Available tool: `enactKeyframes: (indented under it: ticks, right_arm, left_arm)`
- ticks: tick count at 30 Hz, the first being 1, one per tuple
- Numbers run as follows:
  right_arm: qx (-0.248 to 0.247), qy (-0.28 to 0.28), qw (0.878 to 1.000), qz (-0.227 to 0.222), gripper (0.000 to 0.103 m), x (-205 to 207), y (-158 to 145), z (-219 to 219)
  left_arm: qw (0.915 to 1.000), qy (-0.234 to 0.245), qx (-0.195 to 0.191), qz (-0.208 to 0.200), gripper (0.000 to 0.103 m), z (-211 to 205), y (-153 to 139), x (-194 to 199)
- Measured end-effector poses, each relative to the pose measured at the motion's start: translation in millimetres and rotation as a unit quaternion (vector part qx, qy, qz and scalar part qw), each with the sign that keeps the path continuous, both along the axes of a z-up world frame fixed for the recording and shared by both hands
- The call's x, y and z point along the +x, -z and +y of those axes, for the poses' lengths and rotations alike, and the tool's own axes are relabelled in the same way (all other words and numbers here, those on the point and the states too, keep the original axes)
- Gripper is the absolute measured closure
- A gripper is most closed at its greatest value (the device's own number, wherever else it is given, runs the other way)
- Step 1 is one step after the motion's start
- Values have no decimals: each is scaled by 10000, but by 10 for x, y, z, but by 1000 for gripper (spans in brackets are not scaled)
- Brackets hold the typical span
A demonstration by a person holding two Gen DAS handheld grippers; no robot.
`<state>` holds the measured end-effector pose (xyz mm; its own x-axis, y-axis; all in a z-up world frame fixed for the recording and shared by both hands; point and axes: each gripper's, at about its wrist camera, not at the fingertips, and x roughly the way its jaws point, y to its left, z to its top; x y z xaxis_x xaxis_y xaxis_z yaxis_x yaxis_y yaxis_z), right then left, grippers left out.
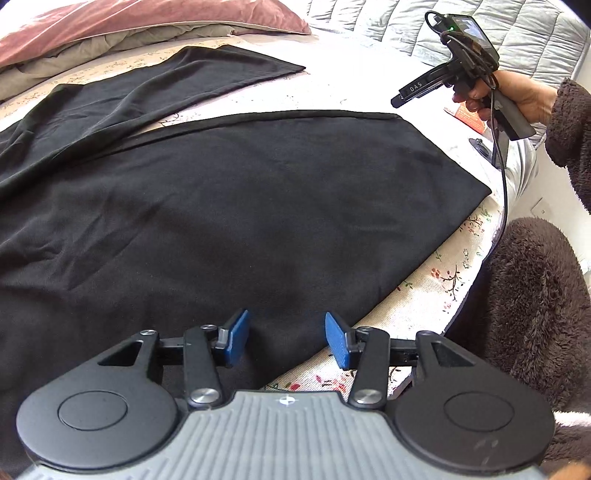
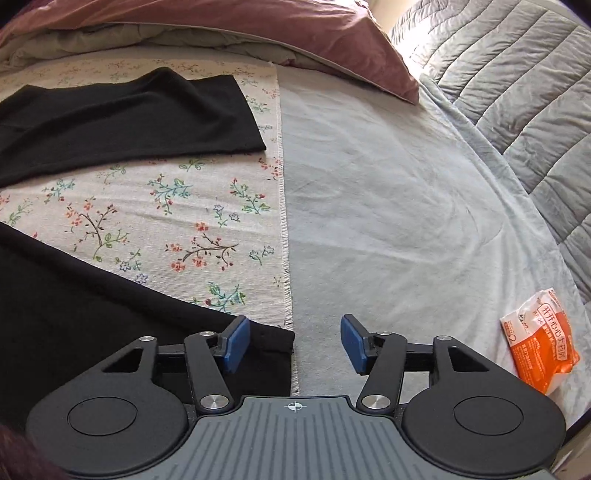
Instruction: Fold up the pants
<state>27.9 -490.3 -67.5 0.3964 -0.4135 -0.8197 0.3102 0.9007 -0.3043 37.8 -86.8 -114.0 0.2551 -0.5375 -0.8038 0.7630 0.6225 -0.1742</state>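
Black pants (image 1: 229, 206) lie spread flat on a floral cloth (image 1: 439, 280) on the bed, the two legs apart in a V. The near leg fills the left wrist view; the far leg (image 1: 155, 88) runs toward the pillows. My left gripper (image 1: 286, 334) is open and empty, just above the near leg's front edge. My right gripper (image 2: 293, 341) is open and empty, hovering over the near leg's hem corner (image 2: 273, 343). The far leg's hem (image 2: 147, 114) lies beyond it. The right gripper also shows in the left wrist view (image 1: 400, 98), held in a hand above the bed.
A mauve pillow (image 2: 295, 33) and grey-green bedding lie at the head of the bed. A pale blue sheet (image 2: 388, 184) and grey quilt (image 2: 517, 74) lie to the right. An orange-and-white packet (image 2: 539, 339) lies on the sheet. A brown fleece sleeve (image 1: 535, 314) is at right.
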Motion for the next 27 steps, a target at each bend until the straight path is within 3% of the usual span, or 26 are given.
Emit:
enactKeyframes:
  ticks: [2, 6, 14, 17, 22, 27]
  right_arm:
    - [-19, 70, 10000, -9, 45, 23, 5, -14]
    - [293, 116, 9992, -262, 42, 80, -59, 19]
    - [1325, 337, 9857, -986, 42, 487, -39, 53]
    - [1961, 745, 9658, -1521, 42, 694, -14, -40]
    - [2727, 1447, 9271, -2126, 42, 1036, 186, -247]
    - [2855, 1996, 9085, -2308, 43, 1282, 499, -397]
  left_arm:
    - [10000, 26, -6, -72, 43, -14, -51, 35]
    - [9992, 76, 11, -389, 30, -118, -200, 252]
    - [9940, 44, 246, -1065, 28, -602, -554, 1097]
    - [9896, 24, 252, -1419, 23, -893, -740, 1511]
    - [9869, 50, 233, -1596, 18, -1542, -879, 2383]
    - [9863, 278, 269, -1605, 17, -2229, -685, 3124]
